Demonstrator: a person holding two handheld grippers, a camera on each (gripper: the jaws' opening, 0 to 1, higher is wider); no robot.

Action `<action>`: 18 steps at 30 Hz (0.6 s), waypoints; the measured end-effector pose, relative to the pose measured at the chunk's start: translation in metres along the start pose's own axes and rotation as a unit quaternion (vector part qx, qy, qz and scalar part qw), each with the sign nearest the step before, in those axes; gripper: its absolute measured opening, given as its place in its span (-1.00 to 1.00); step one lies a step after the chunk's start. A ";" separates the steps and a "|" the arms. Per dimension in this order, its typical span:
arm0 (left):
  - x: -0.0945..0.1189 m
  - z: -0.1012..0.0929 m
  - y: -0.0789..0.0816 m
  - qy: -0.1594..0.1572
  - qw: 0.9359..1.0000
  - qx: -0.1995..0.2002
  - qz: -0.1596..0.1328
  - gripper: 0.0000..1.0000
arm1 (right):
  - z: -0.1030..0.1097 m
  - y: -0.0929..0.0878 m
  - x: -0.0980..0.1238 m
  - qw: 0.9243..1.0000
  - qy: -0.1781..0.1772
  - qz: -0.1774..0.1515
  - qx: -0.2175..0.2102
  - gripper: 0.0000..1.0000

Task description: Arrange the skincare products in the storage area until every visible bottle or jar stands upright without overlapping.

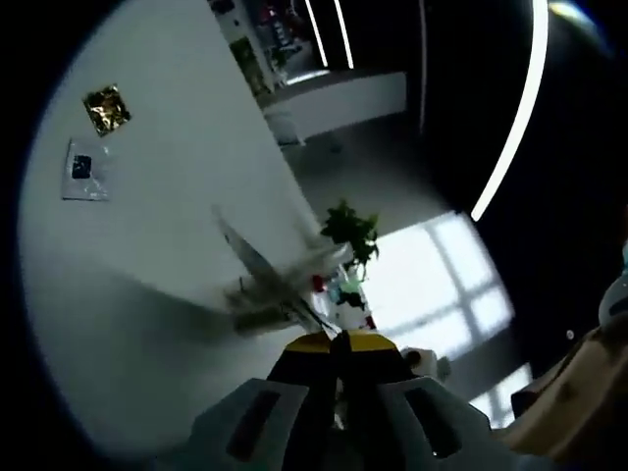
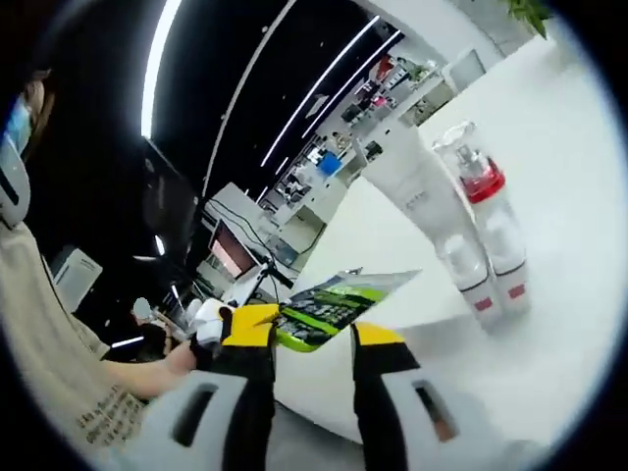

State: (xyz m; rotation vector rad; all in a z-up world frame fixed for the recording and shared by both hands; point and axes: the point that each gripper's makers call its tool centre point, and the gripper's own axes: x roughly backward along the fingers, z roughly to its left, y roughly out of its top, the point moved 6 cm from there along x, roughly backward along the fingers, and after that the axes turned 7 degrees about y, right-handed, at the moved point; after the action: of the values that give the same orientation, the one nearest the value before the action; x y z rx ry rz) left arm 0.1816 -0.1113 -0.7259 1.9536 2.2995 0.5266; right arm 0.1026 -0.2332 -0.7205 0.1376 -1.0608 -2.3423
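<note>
In the left gripper view my left gripper (image 1: 339,342) has its yellow-tipped jaws pressed together on a flat, blurred packet (image 1: 263,280) that sticks out up and to the left over the white table (image 1: 167,245). Just past the tips stand small bottles (image 1: 345,294), one with a red cap. In the right gripper view my right gripper (image 2: 314,329) is open, and a green printed packet (image 2: 339,297) hangs between and just beyond its tips. A white tube (image 2: 417,186) and a red-collared bottle (image 2: 486,196) stand upright on the table to the right.
A gold foil sachet (image 1: 106,108) and a white sachet (image 1: 83,169) lie on the far tabletop. A green plant (image 1: 349,232) stands behind the bottles. A person in a beige shirt (image 2: 59,343) is at the left, a hand (image 2: 186,355) near my jaw. Shelves (image 2: 353,118) sit far back.
</note>
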 end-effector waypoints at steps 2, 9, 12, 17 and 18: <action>-0.005 0.004 0.000 0.004 1.000 -0.001 0.007 -1.00 | -0.001 -0.003 0.000 1.000 0.001 0.012 0.000 -0.26; -0.022 0.014 -0.002 0.018 1.000 -0.005 0.023 -1.00 | -0.006 -0.007 0.002 0.998 -0.026 0.055 0.032 0.14; -0.028 0.019 -0.003 0.028 0.999 -0.005 0.027 -1.00 | -0.009 -0.007 0.005 0.995 -0.035 0.073 0.055 0.32; -0.036 0.025 -0.010 0.048 0.998 -0.019 0.046 -1.00 | -0.013 -0.006 0.014 0.991 -0.051 0.095 0.083 0.51; -0.037 0.027 -0.012 0.053 0.997 -0.023 0.049 -1.00 | -0.015 -0.004 0.017 0.990 -0.058 0.096 0.090 0.56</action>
State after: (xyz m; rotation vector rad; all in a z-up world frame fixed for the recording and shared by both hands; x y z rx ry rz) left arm 0.1844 -0.1427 -0.7607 2.0742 2.2375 0.7012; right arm 0.0906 -0.2498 -0.7312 -0.0330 -1.2834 -2.1009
